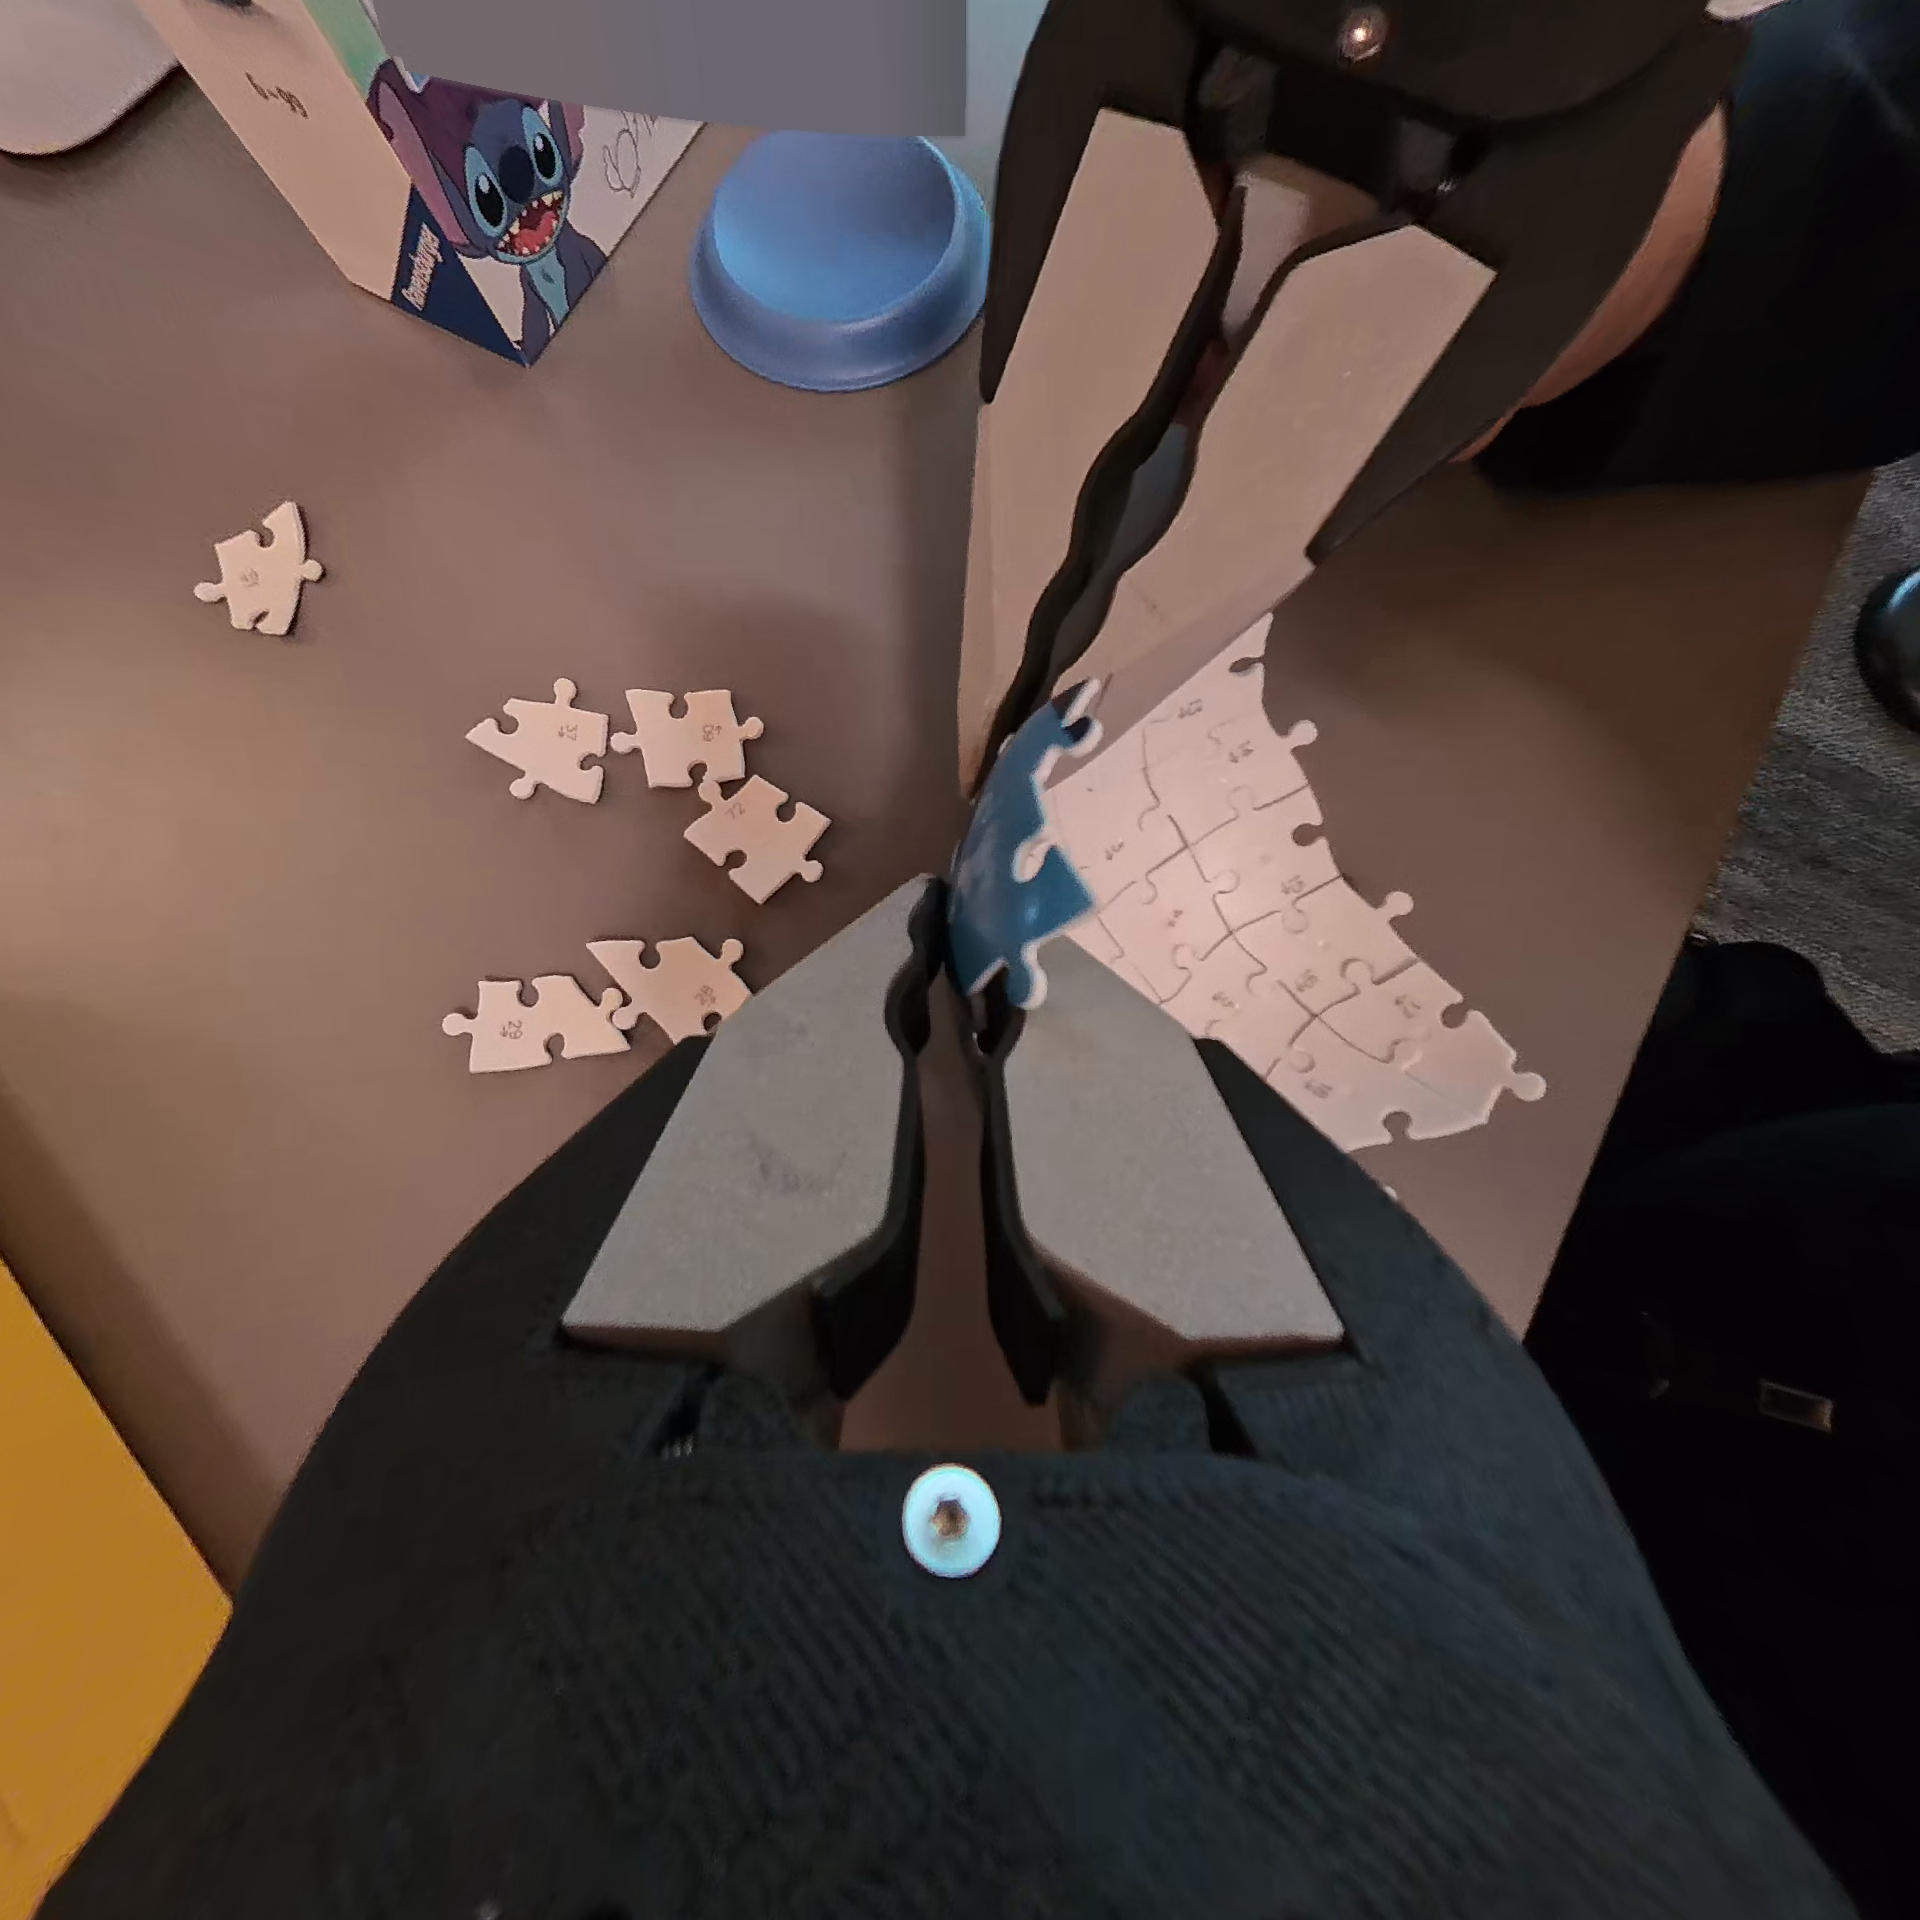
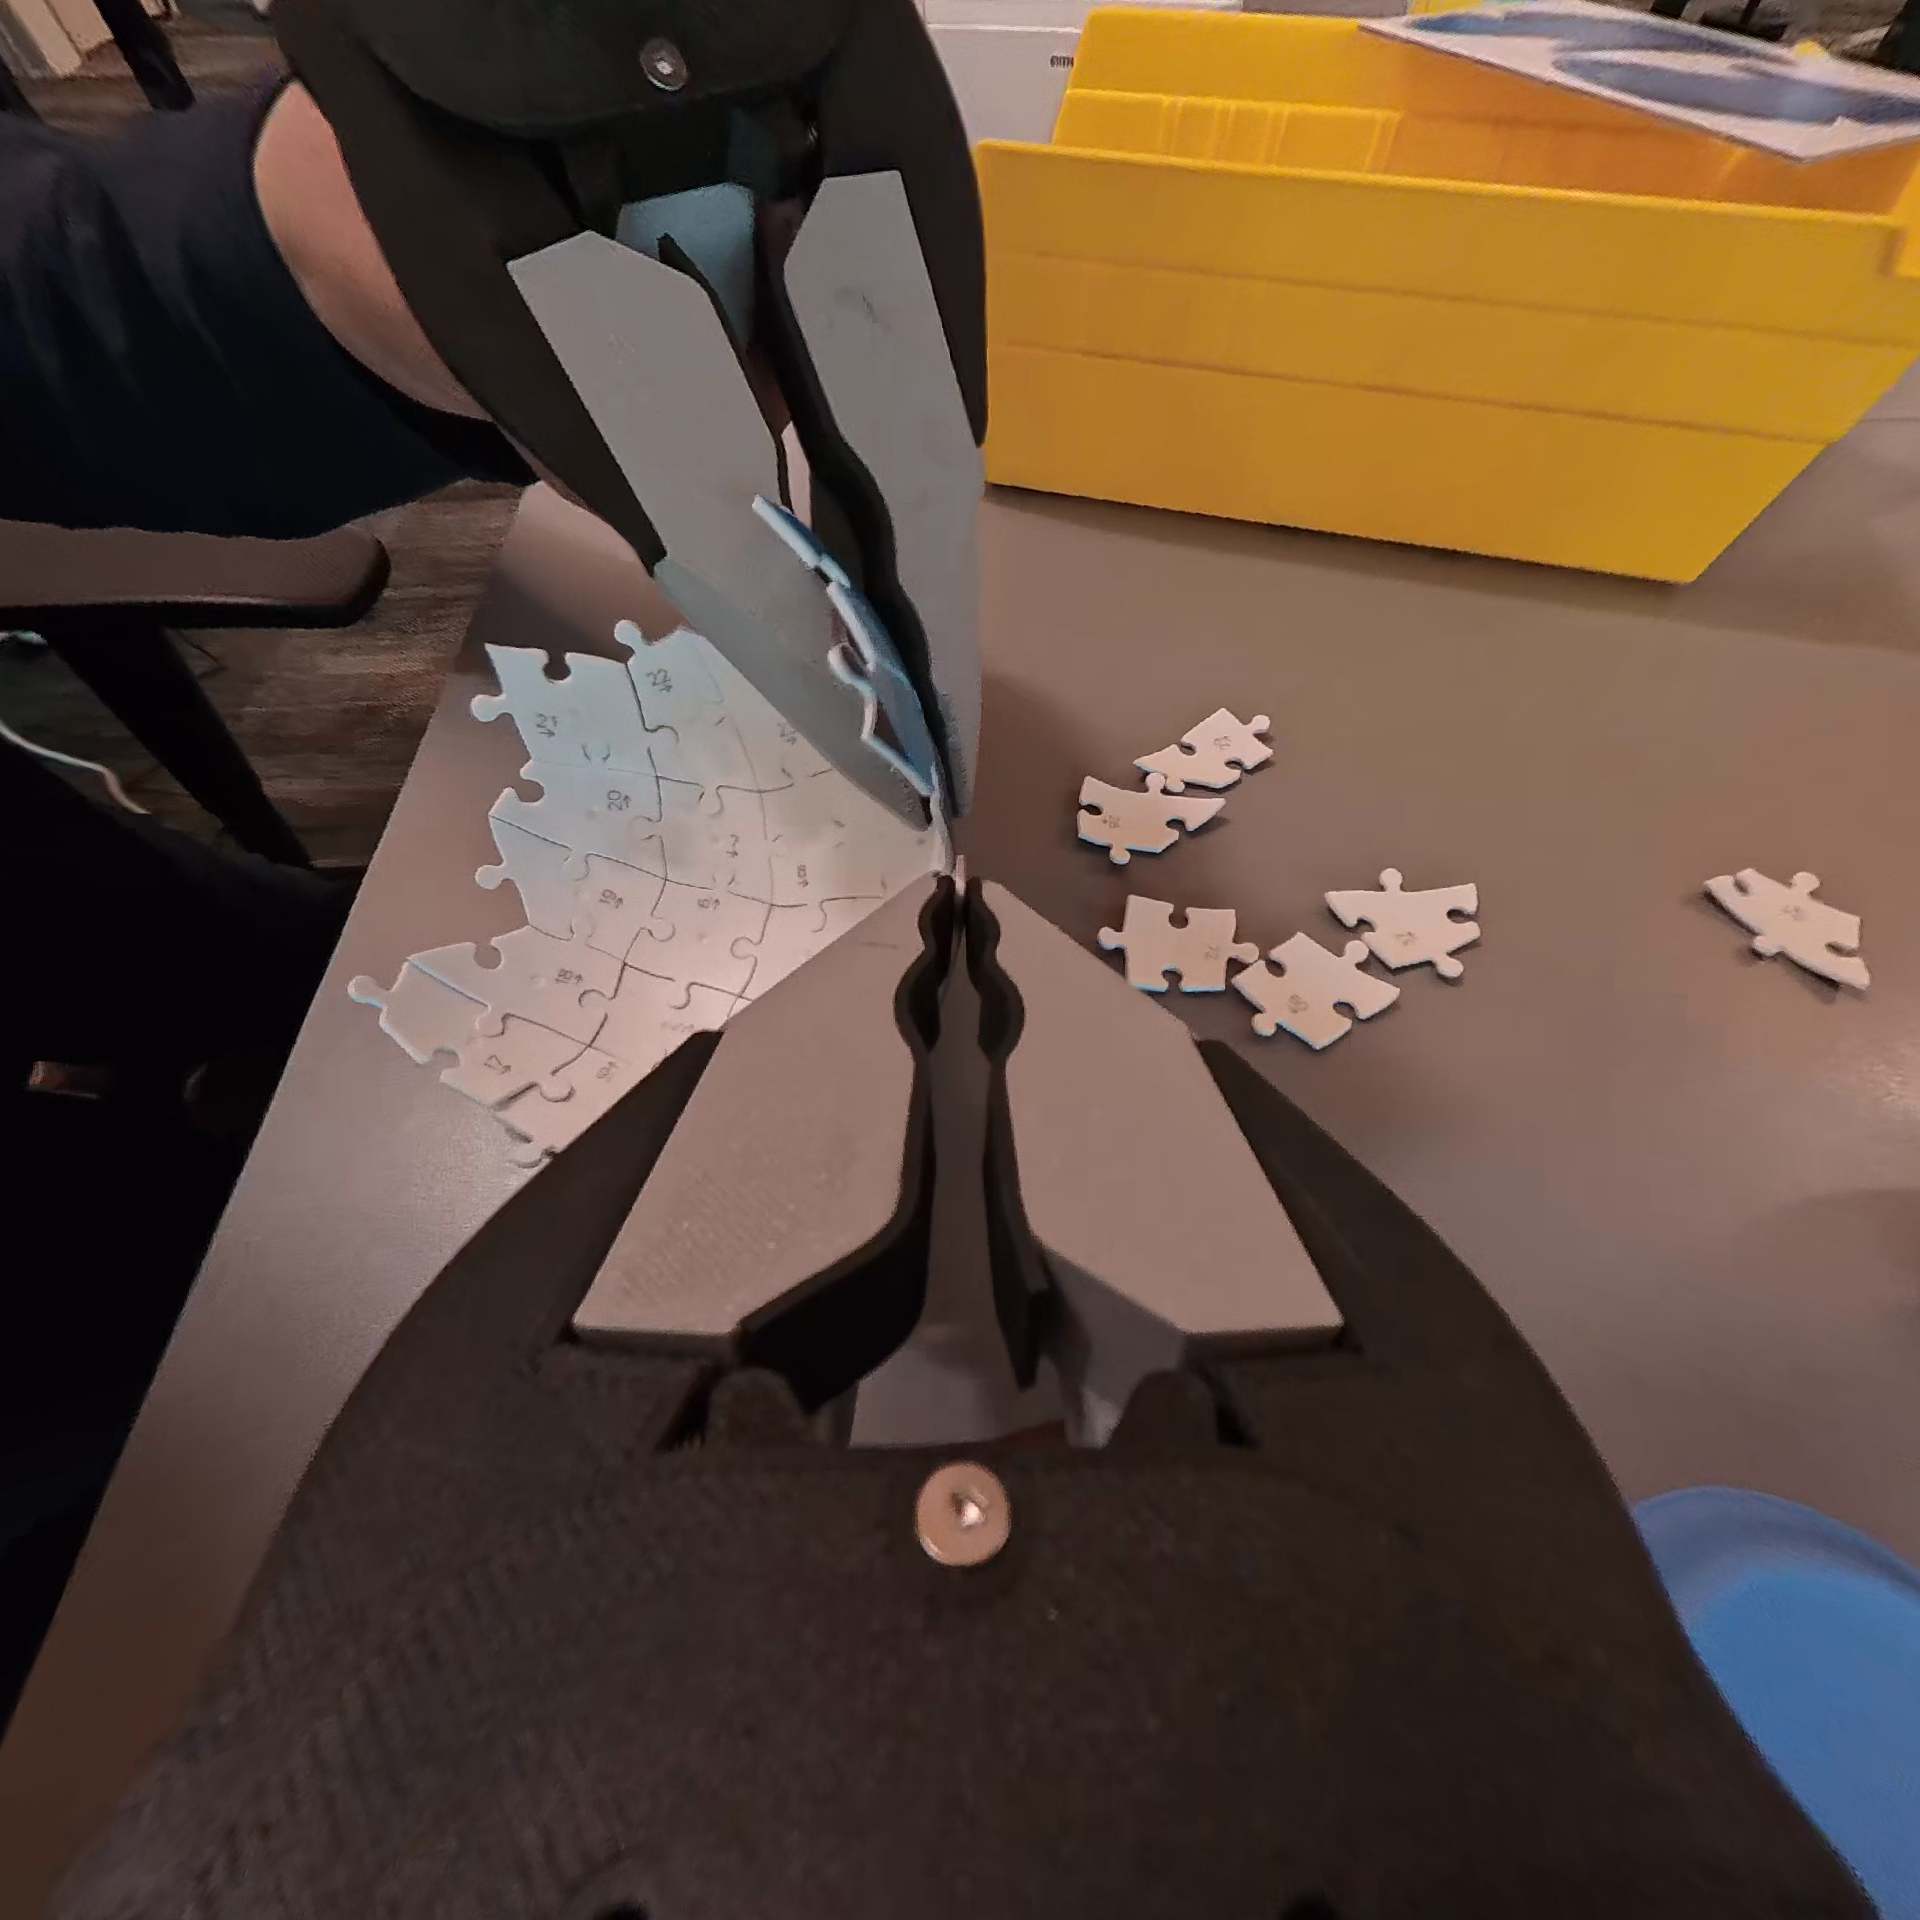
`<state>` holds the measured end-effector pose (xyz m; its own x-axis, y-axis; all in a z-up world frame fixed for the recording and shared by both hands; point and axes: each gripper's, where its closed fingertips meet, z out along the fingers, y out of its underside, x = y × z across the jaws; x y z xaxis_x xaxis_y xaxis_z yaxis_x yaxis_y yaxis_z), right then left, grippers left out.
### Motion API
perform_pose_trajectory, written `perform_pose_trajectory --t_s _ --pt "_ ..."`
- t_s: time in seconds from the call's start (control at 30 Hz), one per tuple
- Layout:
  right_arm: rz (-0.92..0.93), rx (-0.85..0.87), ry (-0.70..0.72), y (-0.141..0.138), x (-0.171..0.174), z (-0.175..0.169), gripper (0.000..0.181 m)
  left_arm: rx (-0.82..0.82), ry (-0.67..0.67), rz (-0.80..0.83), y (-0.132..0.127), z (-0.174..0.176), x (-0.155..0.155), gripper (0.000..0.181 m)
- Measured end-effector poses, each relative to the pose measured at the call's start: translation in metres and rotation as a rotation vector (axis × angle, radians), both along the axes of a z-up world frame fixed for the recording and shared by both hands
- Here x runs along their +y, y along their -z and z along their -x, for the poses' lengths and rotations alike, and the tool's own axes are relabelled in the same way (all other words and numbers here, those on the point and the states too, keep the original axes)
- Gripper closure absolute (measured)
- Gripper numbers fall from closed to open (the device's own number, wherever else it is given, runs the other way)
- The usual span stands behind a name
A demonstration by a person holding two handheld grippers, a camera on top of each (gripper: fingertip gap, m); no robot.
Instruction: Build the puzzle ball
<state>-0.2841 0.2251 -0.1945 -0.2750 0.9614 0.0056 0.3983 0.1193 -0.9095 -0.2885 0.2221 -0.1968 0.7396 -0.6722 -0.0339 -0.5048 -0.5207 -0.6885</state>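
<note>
A flat joined sheet of puzzle pieces (image 1: 1278,914) lies white side up near the table's edge; it also shows in the right wrist view (image 2: 623,831). A blue-faced puzzle piece (image 1: 1013,883) stands upright at the sheet's inner edge, and it is seen edge-on in the right wrist view (image 2: 862,665). My left gripper (image 1: 948,925) is shut on its lower edge. My right gripper (image 2: 956,883) comes from the opposite side and is shut on its upper edge (image 1: 997,753). The two grippers' tips nearly touch. My left gripper also shows in the right wrist view (image 2: 940,800).
Several loose white pieces (image 1: 665,748) lie beside the grippers (image 2: 1288,956), with a single one farther off (image 1: 260,571). A blue round stand (image 1: 842,260) and the puzzle box (image 1: 468,208) stand behind. A yellow bin (image 2: 1455,312) is on the table. A chair arm (image 2: 208,592) lies past the edge. The tips of both grippers are at nearly the same place.
</note>
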Motion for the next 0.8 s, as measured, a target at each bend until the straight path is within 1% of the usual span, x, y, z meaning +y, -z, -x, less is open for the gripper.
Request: perform_pose_trajectory --t_s 0.13,0.23,0.57,0.7,0.8 --pt "-0.066 0.031 0.004 -0.0015 -0.0012 -0.0002 0.181 -0.020 -0.006 0.001 -0.0010 0.0001 -0.0011 0.181" --pt "-0.028 0.035 -0.003 -0.0011 -0.0011 0.0000 0.181 -0.017 -0.010 0.000 -0.0007 0.0008 -0.0014 0.180" --pt "-0.029 0.045 0.009 -0.0020 0.0015 0.0010 0.181 -0.007 -0.011 -0.003 -0.0021 0.0021 0.0015 0.181" --pt "0.047 0.015 -0.004 -0.0004 0.0014 0.0018 0.181 -0.005 -0.014 0.001 -0.0007 0.0026 0.0013 0.180" --pt "0.038 -0.009 -0.015 0.0007 0.0008 0.0020 0.181 0.009 -0.014 -0.003 0.0000 0.0025 0.0005 0.180"
